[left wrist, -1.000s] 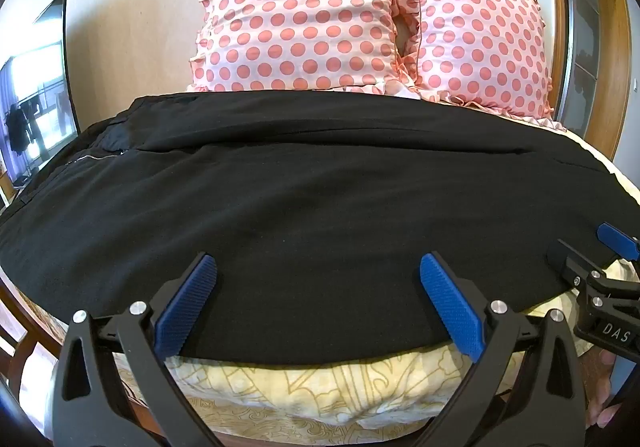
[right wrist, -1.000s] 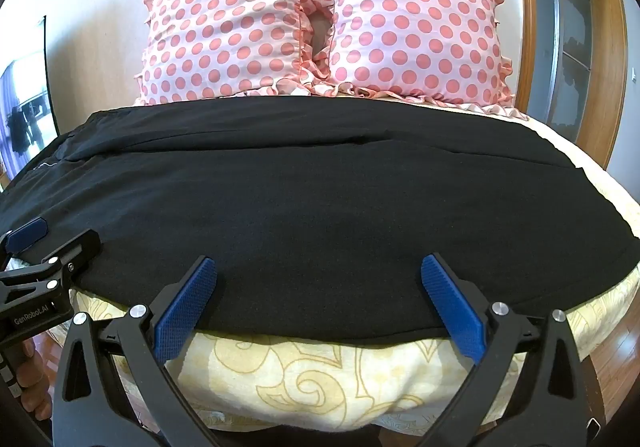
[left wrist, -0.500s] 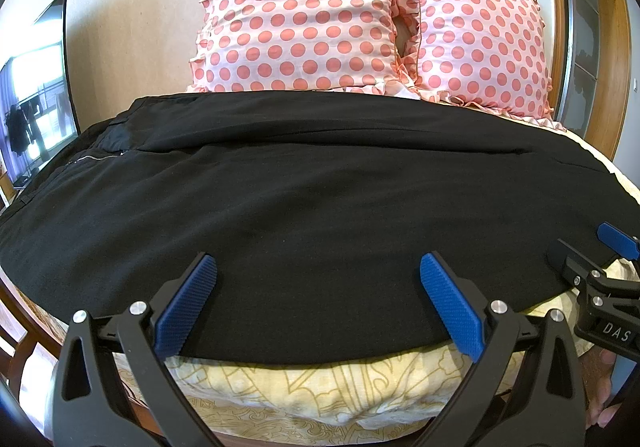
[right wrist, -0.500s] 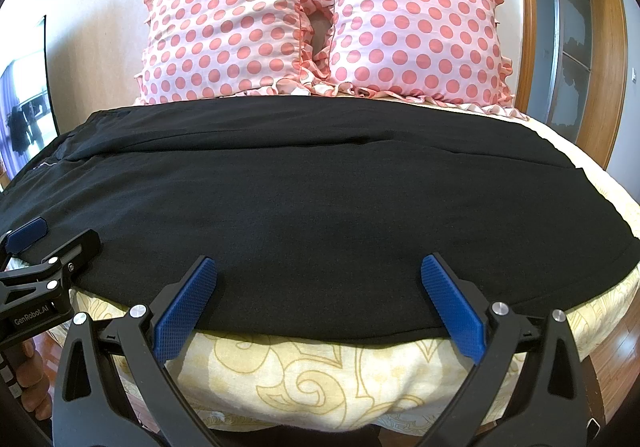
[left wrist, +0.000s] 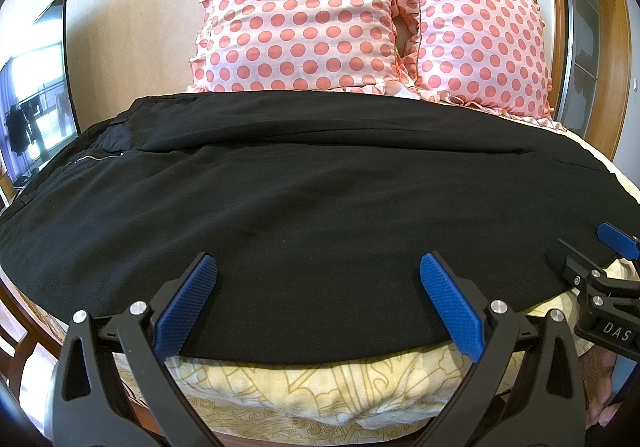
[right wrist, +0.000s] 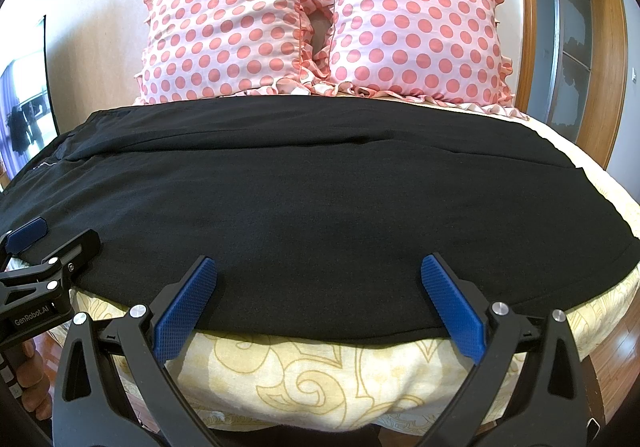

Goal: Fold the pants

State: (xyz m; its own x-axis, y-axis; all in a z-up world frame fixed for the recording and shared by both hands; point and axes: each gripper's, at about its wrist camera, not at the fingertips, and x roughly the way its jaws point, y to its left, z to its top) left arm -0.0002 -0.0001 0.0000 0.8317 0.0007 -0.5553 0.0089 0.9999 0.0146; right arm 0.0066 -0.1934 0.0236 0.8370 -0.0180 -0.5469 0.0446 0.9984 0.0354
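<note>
Readable text, two items only.

1. "DAS": white letters on the black body of the right gripper (left wrist: 600, 267), seen from the left wrist view, to the right of the near fingers (left wrist: 450, 311); word cut off at the frame edge.

2. "GenRobot.AI": white print on the black body of the left gripper (right wrist: 44, 243), seen from the right wrist view, left of the near fingers (right wrist: 186, 307).

The left gripper (left wrist: 316, 303) and the right gripper (right wrist: 320, 303) are held level side by side, jaws spread wide, nothing between them.
</note>
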